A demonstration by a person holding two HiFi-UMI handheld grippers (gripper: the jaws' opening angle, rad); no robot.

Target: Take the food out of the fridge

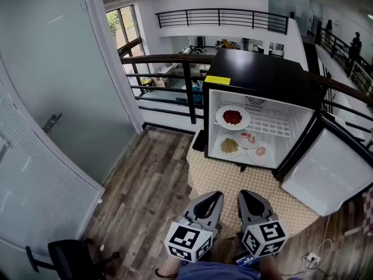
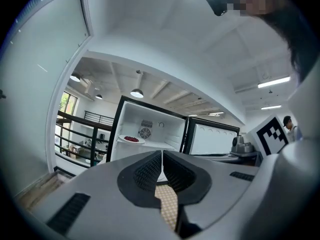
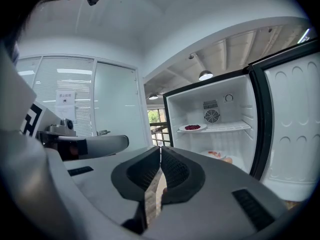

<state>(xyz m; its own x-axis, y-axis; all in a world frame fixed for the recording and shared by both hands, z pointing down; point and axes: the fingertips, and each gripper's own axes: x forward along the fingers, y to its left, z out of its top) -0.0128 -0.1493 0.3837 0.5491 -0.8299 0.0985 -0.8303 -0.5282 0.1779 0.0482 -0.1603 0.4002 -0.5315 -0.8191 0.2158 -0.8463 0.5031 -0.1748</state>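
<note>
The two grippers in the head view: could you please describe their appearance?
Both look alike: the left gripper and right gripper have smooth grey tapering shells with black ribbed pads inside. Each carries a white cube printed with black square markers.

Ahead of you the fridge (image 1: 256,74) stands on a mat (image 1: 256,194), its door (image 1: 329,171) open to the right. One plate (image 1: 232,117) sits on the upper shelf (image 1: 275,125), three plates (image 1: 229,146) below it; a railing (image 1: 169,59) runs behind.
</note>
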